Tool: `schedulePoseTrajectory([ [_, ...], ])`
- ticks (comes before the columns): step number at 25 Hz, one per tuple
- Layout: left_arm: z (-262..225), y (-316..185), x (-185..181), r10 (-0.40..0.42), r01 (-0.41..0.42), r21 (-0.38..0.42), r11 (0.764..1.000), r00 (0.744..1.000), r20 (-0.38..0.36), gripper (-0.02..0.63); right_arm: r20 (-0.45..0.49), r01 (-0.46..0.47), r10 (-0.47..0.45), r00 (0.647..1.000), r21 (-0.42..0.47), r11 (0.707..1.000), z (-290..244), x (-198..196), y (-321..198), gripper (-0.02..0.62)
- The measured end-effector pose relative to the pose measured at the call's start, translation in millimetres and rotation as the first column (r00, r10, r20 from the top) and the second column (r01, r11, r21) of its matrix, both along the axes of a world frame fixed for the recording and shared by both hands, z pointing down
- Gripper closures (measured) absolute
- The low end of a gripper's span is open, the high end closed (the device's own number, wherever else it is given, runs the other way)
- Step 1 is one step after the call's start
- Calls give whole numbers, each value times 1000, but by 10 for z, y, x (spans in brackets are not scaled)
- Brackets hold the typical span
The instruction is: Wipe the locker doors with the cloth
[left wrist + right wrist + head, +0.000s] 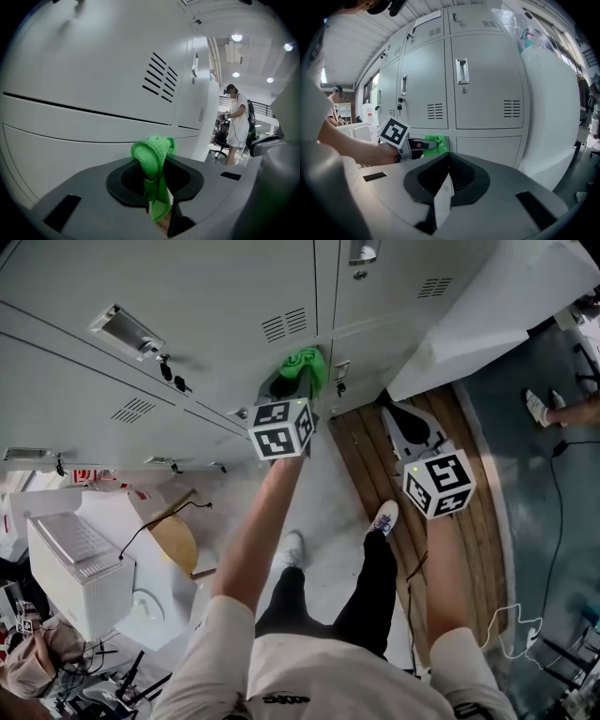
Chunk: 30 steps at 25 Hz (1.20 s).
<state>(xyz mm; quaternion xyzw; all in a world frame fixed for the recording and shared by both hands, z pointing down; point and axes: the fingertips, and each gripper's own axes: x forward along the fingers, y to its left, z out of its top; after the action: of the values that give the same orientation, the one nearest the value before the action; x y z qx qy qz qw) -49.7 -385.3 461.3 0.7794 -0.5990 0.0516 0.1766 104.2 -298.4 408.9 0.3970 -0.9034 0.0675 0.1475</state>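
A green cloth [305, 367] is pressed against the grey locker doors [187, 296], at the seam between two lower doors. My left gripper [292, 382] is shut on it. In the left gripper view the cloth [152, 154] bunches out of my left gripper [158, 187], just short of a door with vent slots [159, 77]. My right gripper [394, 416] hangs to the right, back from the lockers, and is shut on nothing. The right gripper view shows its closed jaws [447, 164], with the cloth [437, 143] and the lockers [483, 79] beyond.
A large white panel [487, 324] leans against the lockers at right. A white boxy machine [80, 568] and cables sit on the floor at left. A wooden strip [473, 521] runs under my right arm. A person [236, 122] stands far off.
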Motion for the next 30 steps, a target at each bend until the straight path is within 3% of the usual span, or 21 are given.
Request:
schedulePoseTrajectory([
  [9, 18, 487, -916, -53, 52, 10, 999, 996, 70, 515, 18, 33, -33, 999, 13, 999, -9, -514, 167, 586],
  [19, 103, 983, -1864, -159, 160, -1, 987, 985, 73, 515, 32, 85, -85, 996, 8, 996, 86, -1085, 339, 586],
  [24, 198, 991, -1880, -152, 155, -13, 988, 983, 106, 515, 36, 92, -92, 995, 0, 996, 153, -1136, 392, 586],
  [30, 408, 747, -1463, -81, 88, -66, 994, 991, 104, 515, 45, 77, -76, 996, -22, 997, 279, -931, 317, 586],
])
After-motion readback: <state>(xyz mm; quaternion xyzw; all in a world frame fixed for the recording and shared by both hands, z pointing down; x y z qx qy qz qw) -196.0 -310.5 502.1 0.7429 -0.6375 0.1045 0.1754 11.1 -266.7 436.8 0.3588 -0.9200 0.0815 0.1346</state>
